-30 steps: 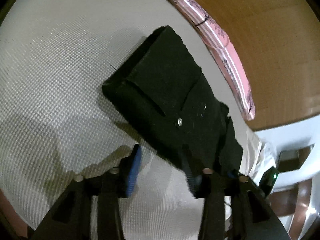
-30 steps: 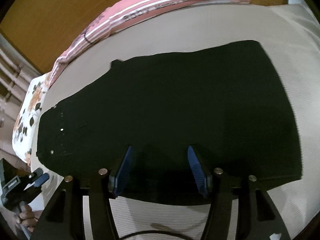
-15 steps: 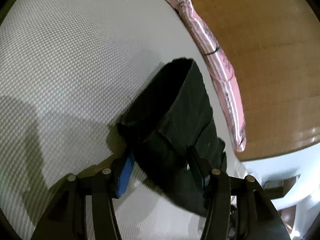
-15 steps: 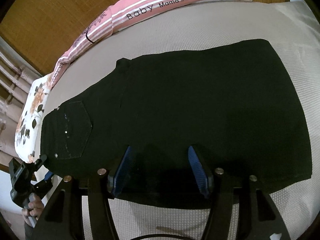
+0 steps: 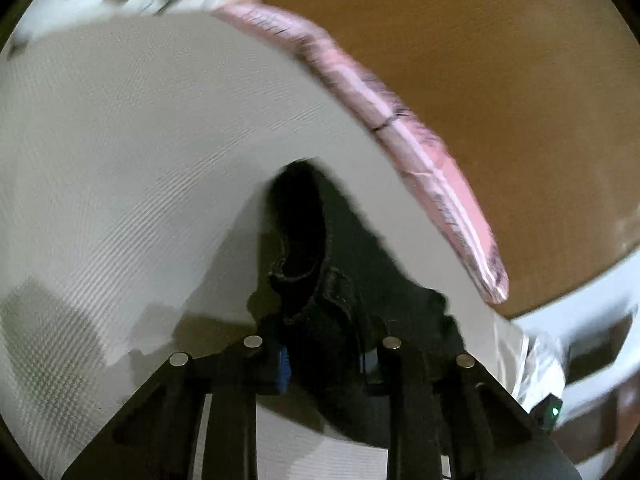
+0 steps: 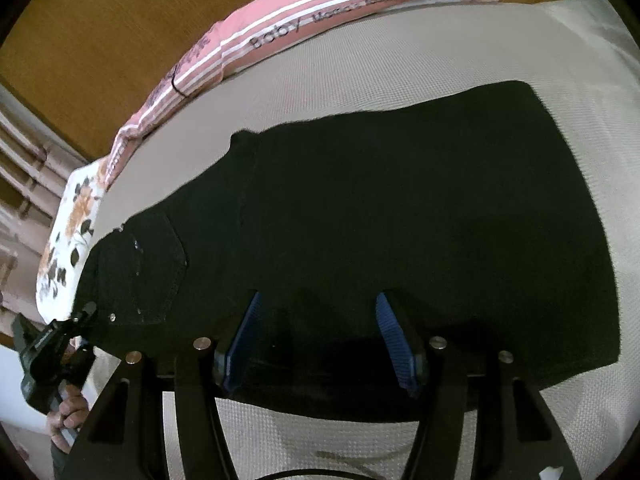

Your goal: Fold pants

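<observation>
The black pants [image 6: 380,232] are laid flat on the bed [image 6: 400,64], long axis running left to right, their waist end pinched in the closed left gripper [image 5: 324,354] while the right gripper [image 6: 320,340] is held open over the near edge.

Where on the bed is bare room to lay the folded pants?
Bare mattress cover runs between the black pants and the pink striped pillow, and right of the hem. The waistband end, at the left gripper, is crowded.
</observation>
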{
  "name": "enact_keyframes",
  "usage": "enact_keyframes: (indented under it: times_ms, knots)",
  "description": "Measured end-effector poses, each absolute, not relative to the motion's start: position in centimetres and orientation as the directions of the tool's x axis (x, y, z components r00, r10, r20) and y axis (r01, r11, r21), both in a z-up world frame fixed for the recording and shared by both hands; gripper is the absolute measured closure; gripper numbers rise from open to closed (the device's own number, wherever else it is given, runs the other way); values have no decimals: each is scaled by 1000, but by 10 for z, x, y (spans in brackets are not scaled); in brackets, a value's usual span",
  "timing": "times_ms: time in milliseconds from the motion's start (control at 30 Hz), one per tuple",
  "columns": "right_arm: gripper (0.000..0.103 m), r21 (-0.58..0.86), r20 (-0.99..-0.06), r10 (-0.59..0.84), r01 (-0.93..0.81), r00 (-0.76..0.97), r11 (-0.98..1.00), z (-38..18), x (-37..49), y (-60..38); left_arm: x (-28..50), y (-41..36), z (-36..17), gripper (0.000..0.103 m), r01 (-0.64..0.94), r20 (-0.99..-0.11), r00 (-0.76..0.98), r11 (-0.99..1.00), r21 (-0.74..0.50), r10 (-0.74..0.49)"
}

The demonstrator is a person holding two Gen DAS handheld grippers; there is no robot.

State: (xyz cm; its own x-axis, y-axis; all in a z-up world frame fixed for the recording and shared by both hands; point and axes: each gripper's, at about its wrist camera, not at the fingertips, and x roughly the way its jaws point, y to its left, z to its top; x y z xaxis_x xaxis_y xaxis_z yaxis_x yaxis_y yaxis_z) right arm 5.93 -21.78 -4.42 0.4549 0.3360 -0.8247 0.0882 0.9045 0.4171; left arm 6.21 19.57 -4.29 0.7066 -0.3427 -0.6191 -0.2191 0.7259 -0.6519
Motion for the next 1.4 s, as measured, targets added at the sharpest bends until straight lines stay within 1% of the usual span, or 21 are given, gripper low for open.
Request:
enact_keyframes:
  times_ms: [100,233,333,433,600,733,867,1033,1067,1133,1200,1300,1400]
  knots:
    - [46,449,-804,349,106,482,887,-35,55,-235,70,169,-4,80,-109,-569,730,758,-643,-378]
    - [46,498,-767,366,128,527,858,-19,47,-263,85,115,44,80,57,-523,728,800,-598,-443]
    - [45,533,-736,372,145,565,833,-7,40,-289,96,66,69,80,170,-507,702,809,-563,-501]
    - [45,548,-720,364,161,591,821,0,32,-313,103,14,82,80,271,-508,656,802,-532,-559]
    - [45,548,-712,327,200,621,812,3,18,-351,111,-67,74,80,376,-549,549,773,-511,-630]
    - [45,560,-714,309,249,628,790,-6,6,-379,111,-128,50,80,434,-615,450,761,-483,-647]
    - [45,580,-715,322,270,620,769,-20,3,-396,100,-178,17,80,480,-697,364,766,-428,-618]
    - [45,634,-692,376,270,616,725,-35,9,-407,85,-203,-23,79,503,-785,312,794,-341,-535]
    - [45,643,-686,393,260,612,720,-37,14,-407,83,-208,-30,77,514,-799,306,796,-319,-517]
    - [45,642,-687,403,245,605,727,-36,16,-406,77,-213,-30,73,537,-800,308,789,-300,-514]
    - [45,648,-680,424,220,599,729,-36,24,-407,75,-216,-24,63,554,-801,314,784,-282,-509]
    - [45,693,-643,500,164,580,702,-37,33,-407,73,-210,-17,58,578,-800,287,761,-294,-527]
    - [45,729,-610,570,109,550,675,-38,45,-405,67,-194,-3,56,586,-771,250,726,-361,-586]
